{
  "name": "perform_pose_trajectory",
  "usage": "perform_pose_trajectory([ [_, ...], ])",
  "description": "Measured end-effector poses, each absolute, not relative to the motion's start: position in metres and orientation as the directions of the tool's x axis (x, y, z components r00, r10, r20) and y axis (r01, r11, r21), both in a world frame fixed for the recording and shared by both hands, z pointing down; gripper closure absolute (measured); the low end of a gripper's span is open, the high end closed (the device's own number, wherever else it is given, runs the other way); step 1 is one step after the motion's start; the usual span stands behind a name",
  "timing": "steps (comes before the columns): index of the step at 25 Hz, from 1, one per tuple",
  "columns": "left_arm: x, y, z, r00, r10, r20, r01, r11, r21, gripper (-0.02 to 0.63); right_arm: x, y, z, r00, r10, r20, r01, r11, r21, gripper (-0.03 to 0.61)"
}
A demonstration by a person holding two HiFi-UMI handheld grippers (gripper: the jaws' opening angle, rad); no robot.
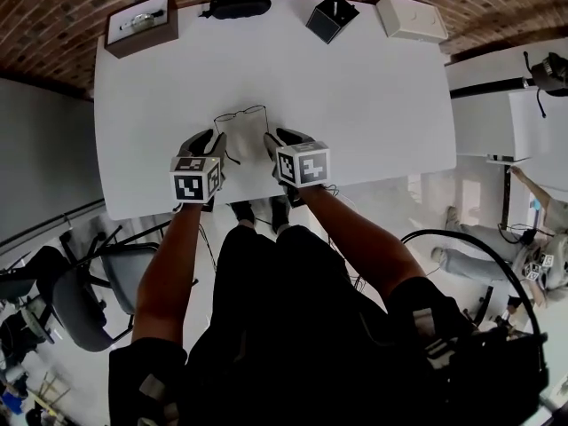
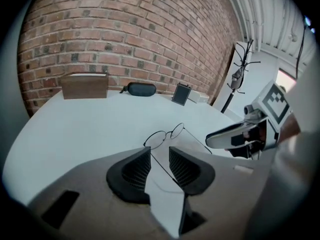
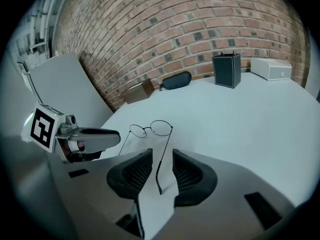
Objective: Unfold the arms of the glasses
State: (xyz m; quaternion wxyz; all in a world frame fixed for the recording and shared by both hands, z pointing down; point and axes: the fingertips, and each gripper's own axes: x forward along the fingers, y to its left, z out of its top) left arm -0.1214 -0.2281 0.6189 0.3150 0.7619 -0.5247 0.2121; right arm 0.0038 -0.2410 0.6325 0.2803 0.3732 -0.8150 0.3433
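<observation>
Thin wire-rimmed glasses point(image 1: 240, 112) lie on the white table point(image 1: 355, 96), lenses away from me and both arms swung out toward me. My left gripper point(image 1: 218, 142) is open, and the left arm of the glasses point(image 2: 161, 136) runs through the gap between its pads point(image 2: 136, 170). My right gripper point(image 1: 271, 140) is open too. In the right gripper view the other arm of the glasses point(image 3: 152, 128) lies loose in the middle of that gripper's gap point(image 3: 162, 157). Each gripper shows in the other's view: the right gripper point(image 2: 234, 134) and the left gripper point(image 3: 94, 136).
Along the table's far edge stand a brown wooden box point(image 1: 142, 25), a black glasses case point(image 1: 238, 4), a small black box point(image 1: 332, 16) and a white box point(image 1: 411, 18). The near table edge lies just under my grippers. A chair point(image 1: 84, 300) stands at lower left.
</observation>
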Motion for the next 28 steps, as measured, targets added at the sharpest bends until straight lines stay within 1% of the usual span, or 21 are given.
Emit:
perform_pose_trajectory([
  [3, -0.118, -0.228, 0.599, 0.37, -0.694, 0.617, -0.928, -0.257, 0.268, 0.494, 0.006, -0.247, 0.6, -0.566, -0.443, 0.695, -0.793, 0.522, -0.313, 0.479],
  [9, -0.126, -0.226, 0.534, 0.347, -0.813, 0.469, -0.924, -0.21, 0.32, 0.495, 0.004, -0.261, 0.528, -0.648, -0.516, 0.56, -0.715, 0.666, -0.214, 0.484],
  [10, -0.129, -0.225, 0.525, 0.337, -0.828, 0.448, -0.925, -0.201, 0.323, 0.5, 0.003, -0.262, 0.513, -0.661, -0.53, 0.531, -0.706, 0.68, -0.198, 0.501],
  [12, -0.137, -0.22, 0.508, 0.311, -0.855, 0.416, -0.926, -0.174, 0.334, 0.539, 0.0, -0.261, 0.487, -0.689, -0.541, 0.482, -0.684, 0.705, -0.188, 0.529],
  [15, -0.141, -0.215, 0.482, 0.291, -0.879, 0.377, -0.931, -0.169, 0.324, 0.557, -0.004, -0.257, 0.455, -0.723, -0.54, 0.431, -0.655, 0.735, -0.178, 0.536],
  [17, -0.14, -0.212, 0.461, 0.29, -0.893, 0.345, -0.934, -0.185, 0.306, 0.568, -0.004, -0.255, 0.439, -0.728, -0.543, 0.419, -0.637, 0.762, -0.119, 0.54],
  [19, -0.14, -0.208, 0.439, 0.284, -0.909, 0.304, -0.934, -0.191, 0.301, 0.583, -0.003, -0.25, 0.426, -0.735, -0.544, 0.405, -0.623, 0.777, -0.087, 0.543],
  [21, -0.138, -0.202, 0.417, 0.283, -0.923, 0.259, -0.931, -0.2, 0.304, 0.601, 0.0, -0.246, 0.411, -0.748, -0.546, 0.377, -0.62, 0.778, -0.103, 0.549],
  [24, -0.132, -0.193, 0.391, 0.305, -0.931, 0.198, -0.926, -0.242, 0.291, 0.603, 0.006, -0.244, 0.391, -0.752, -0.571, 0.329, -0.623, 0.778, -0.073, 0.556],
  [26, -0.131, -0.187, 0.383, 0.302, -0.935, 0.186, -0.93, -0.247, 0.273, 0.603, 0.01, -0.241, 0.382, -0.749, -0.591, 0.3, -0.628, 0.777, -0.037, 0.56],
  [28, -0.133, -0.179, 0.378, 0.281, -0.942, 0.184, -0.937, -0.228, 0.265, 0.603, 0.015, -0.236, 0.373, -0.751, -0.6, 0.275, -0.632, 0.774, -0.04, 0.563],
])
